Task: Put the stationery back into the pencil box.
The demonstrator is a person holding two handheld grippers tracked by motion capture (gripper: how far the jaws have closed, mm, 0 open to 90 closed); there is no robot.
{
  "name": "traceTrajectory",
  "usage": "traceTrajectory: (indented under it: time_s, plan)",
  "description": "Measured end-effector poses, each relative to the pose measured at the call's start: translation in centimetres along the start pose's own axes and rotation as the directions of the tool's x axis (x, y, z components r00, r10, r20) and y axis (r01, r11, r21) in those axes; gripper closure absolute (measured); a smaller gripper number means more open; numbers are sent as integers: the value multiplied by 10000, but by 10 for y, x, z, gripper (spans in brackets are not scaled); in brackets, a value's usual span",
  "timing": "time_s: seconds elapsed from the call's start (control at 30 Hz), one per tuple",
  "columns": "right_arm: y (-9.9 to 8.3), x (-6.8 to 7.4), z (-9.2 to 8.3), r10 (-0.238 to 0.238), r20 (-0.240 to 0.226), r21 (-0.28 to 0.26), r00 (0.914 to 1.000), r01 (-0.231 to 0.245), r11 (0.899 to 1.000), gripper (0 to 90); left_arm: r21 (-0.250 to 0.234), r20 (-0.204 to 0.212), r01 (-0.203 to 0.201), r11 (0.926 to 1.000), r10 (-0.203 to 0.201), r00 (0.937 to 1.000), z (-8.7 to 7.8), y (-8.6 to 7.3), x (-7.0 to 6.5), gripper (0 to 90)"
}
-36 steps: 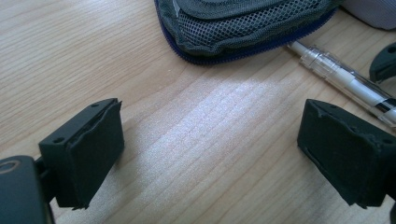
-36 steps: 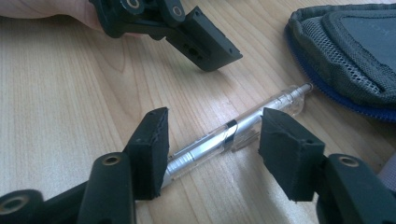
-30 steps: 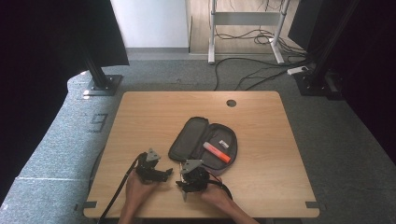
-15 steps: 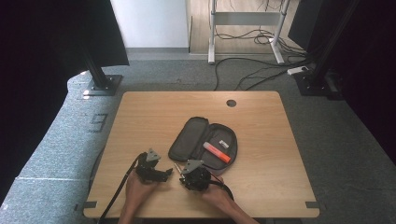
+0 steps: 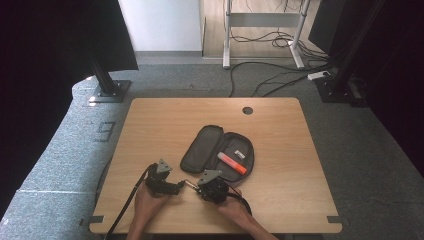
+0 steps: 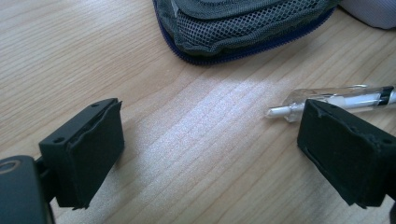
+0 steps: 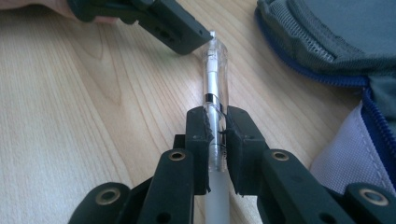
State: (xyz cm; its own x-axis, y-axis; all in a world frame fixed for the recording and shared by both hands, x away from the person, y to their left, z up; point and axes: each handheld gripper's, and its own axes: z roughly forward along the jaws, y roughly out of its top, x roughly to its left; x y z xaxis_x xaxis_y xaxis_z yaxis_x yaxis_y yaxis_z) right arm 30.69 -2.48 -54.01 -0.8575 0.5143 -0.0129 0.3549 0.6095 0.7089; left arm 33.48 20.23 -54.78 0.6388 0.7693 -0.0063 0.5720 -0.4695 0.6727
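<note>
**Pen pinched, case waiting**

My right gripper [image 7: 215,128] is clamped on the clear-barrelled pen [image 7: 215,100], its jaws having just been closing until the pads pressed the barrel between them. The pen lies low over the wooden table [image 5: 150,125], its tip pointing at my left gripper [image 6: 210,154], whose jaws stand spread with nothing between them; the tip sits just beside its right pad. To do this well, I judge I should keep the squeeze firm near the clip, lift level, and keep the left jaws clear. Beyond lies the open grey pencil case [image 5: 217,154], an orange marker [image 5: 232,163] already inside. Against the earlier high view, my hands sit almost where they were and the case is unmoved.
</note>
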Motion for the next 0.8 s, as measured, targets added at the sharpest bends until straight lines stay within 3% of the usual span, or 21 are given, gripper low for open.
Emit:
traceTrajectory:
  time_s: [0.8]
  plan:
    - [12, -3, -15, 51, 71, -447, 10000, -48, 9990, 786, 7, -1, -5, 10000, 5, 10000, 0, 0, 0, 67]
